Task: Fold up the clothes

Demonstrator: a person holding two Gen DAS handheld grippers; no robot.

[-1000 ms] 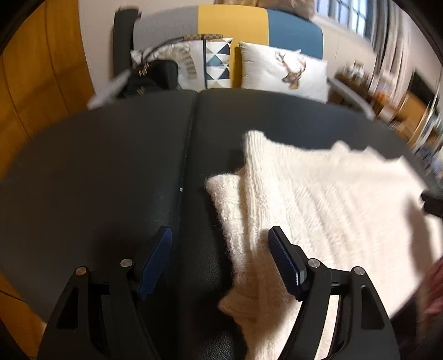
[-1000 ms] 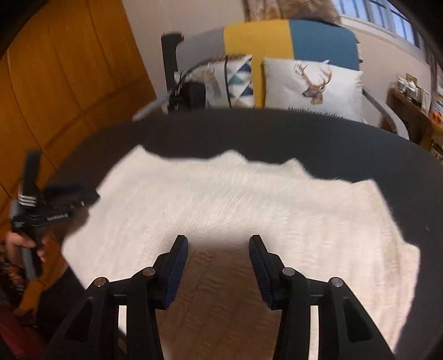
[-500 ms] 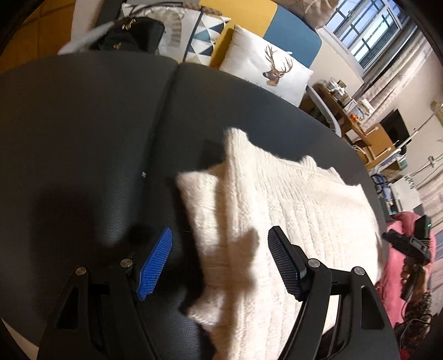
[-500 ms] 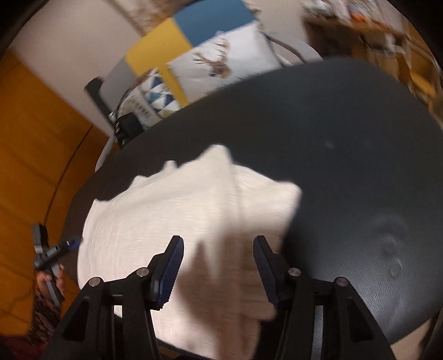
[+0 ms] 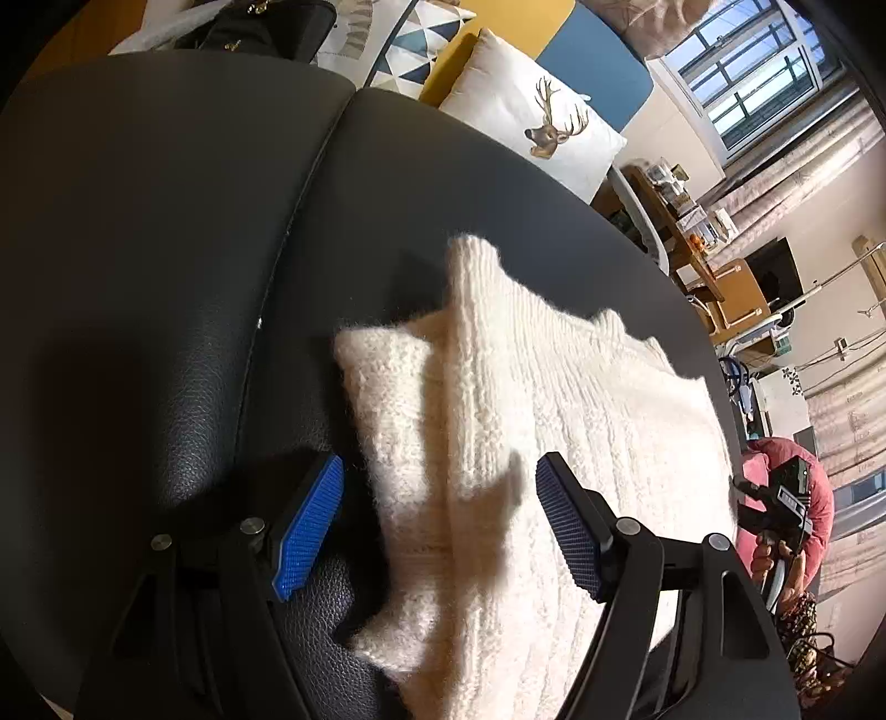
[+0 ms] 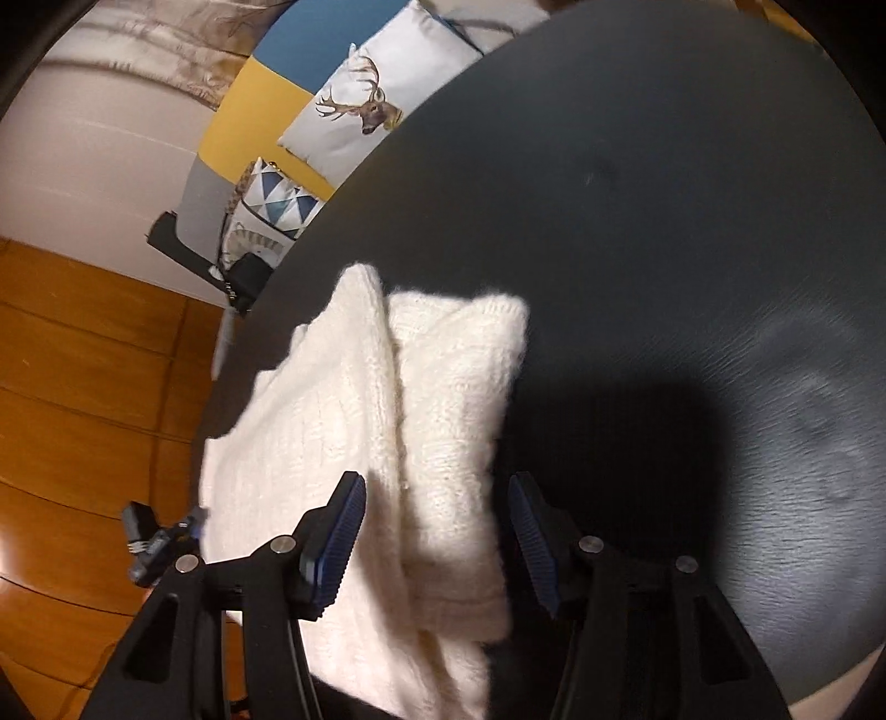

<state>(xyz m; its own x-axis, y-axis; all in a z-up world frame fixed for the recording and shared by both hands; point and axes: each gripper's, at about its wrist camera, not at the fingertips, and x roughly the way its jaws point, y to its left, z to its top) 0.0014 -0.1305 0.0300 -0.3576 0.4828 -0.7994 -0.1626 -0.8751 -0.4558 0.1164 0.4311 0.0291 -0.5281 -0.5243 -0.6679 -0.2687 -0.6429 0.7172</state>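
Observation:
A cream knitted sweater (image 5: 554,432) lies flat on the black leather table (image 5: 166,277), with a sleeve folded along its left end (image 5: 387,399). My left gripper (image 5: 437,520) is open and hovers above that left end, holding nothing. In the right wrist view the sweater (image 6: 332,421) shows its right end with a folded sleeve (image 6: 454,399). My right gripper (image 6: 437,531) is open above that end, holding nothing. Each gripper shows small at the far end in the other's view: the right one in the left wrist view (image 5: 775,498), the left one in the right wrist view (image 6: 160,543).
A sofa with a deer pillow (image 5: 531,127) and a triangle-patterned pillow (image 5: 410,50) stands beyond the table. A black bag (image 5: 260,22) sits at the back left. Wooden panelling (image 6: 83,387) lies to the left. Bare black table surface (image 6: 692,221) stretches to the right of the sweater.
Both grippers have swung outward to the sweater's opposite ends and tilted. The left now sits over the left folded sleeve, the right over the right one. Both stay open.

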